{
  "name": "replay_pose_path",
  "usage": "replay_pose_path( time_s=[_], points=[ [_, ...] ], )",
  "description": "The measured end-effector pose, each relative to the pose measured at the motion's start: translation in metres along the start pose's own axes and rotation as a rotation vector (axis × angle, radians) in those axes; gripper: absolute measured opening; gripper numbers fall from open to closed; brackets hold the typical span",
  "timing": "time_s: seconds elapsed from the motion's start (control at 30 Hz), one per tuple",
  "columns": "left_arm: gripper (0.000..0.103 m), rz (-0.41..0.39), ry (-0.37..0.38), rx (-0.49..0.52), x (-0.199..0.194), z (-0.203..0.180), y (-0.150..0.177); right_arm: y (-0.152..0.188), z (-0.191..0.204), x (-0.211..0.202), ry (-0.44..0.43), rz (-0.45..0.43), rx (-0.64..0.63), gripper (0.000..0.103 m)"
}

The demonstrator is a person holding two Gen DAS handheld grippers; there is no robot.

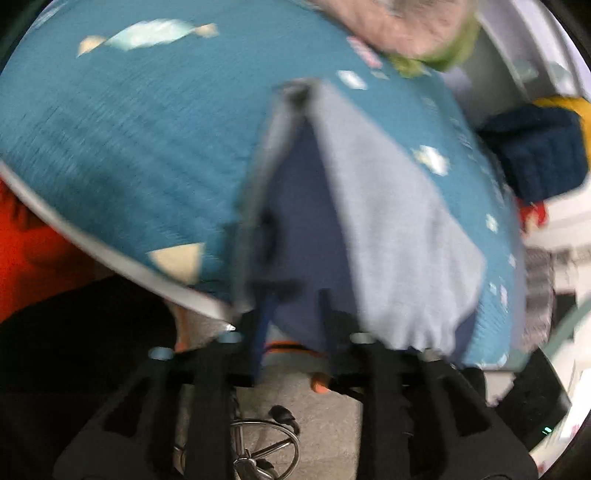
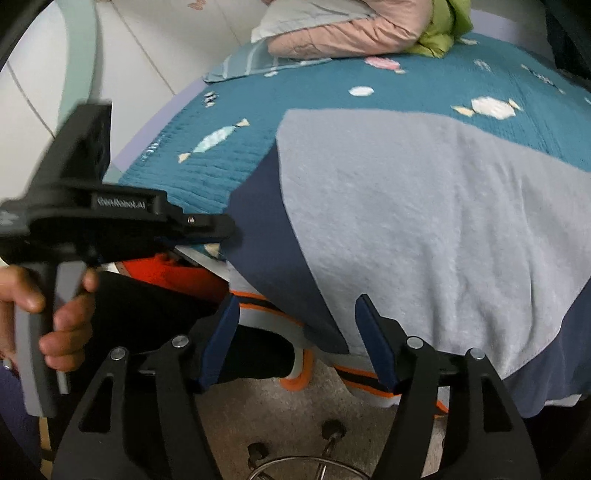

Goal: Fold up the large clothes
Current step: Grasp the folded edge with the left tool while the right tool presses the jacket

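Right wrist view shows the garment (image 2: pixel 424 229), a pale grey top with navy panels and an orange-striped hem, spread over a teal bedspread (image 2: pixel 229 162) with its lower edge hanging off the near side of the bed. That overhang appears deliberate: it gives both tools an edge to take. The right claw (image 2: pixel 295 343) stands wide open at the hem, one blue finger either side of the hanging cloth, holding nothing. I judge it is lined up to close on the hem.

Beside it, the left claw (image 2: pixel 221 225) points in at the garment's navy side edge; whether it grips there cannot be told from this angle. Left wrist view is blurred; cloth (image 1: pixel 295 229) is draped between the fingers and tents upward, which suggests a hold, but the closure is hidden.

Pink and green clothes (image 2: pixel 369 33) lie heaped at the far end, well apart.
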State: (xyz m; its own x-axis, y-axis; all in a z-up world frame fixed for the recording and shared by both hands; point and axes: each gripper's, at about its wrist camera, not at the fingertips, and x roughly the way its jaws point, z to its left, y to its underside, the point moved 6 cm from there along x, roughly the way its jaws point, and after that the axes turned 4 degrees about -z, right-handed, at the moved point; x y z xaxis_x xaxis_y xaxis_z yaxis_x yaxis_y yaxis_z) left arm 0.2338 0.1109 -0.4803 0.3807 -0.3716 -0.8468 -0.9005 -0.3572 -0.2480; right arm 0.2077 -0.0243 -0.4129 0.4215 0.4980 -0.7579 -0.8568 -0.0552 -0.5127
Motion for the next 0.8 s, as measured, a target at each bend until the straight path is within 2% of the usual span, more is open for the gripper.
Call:
replay_pose_path(
  time_s=[0.07,0.17,0.43,0.47,0.53,0.6,0.67,0.73,0.77,0.8],
  points=[
    [0.037,0.014,0.003,-0.035,0.01,0.013,-0.001,0.0,0.0,0.002,-0.002,0.006,0.003,0.062],
    [0.038,0.039,0.01,-0.035,0.021,0.013,0.002,0.001,0.003,0.007,-0.007,0.016,-0.011,0.062],
    [0.038,0.051,0.005,-0.014,0.018,0.007,0.003,0.006,0.016,0.024,-0.017,0.046,-0.044,0.062],
    [0.039,0.057,-0.004,-0.036,0.018,0.01,0.003,0.007,0.017,0.025,-0.018,0.049,-0.046,0.062],
    [0.049,0.058,-0.048,-0.079,0.02,0.015,0.002,0.008,0.018,0.025,-0.016,0.05,-0.054,0.062],
    [0.049,0.043,-0.042,-0.06,0.019,0.016,0.002,0.008,0.017,0.026,-0.018,0.05,-0.047,0.062],
    [0.049,0.078,-0.015,-0.065,0.028,0.015,0.006,0.007,0.016,0.029,-0.022,0.053,-0.034,0.062],
    [0.047,0.088,0.032,-0.082,0.034,0.011,0.007,0.006,0.016,0.03,-0.021,0.052,-0.032,0.062],
    [0.045,0.082,0.026,-0.07,0.035,0.008,0.007,0.005,0.017,0.031,-0.021,0.051,-0.034,0.062],
    [0.033,0.074,0.016,-0.056,0.034,0.007,0.007,0.005,0.018,0.031,-0.025,0.05,-0.039,0.062]
  ],
)
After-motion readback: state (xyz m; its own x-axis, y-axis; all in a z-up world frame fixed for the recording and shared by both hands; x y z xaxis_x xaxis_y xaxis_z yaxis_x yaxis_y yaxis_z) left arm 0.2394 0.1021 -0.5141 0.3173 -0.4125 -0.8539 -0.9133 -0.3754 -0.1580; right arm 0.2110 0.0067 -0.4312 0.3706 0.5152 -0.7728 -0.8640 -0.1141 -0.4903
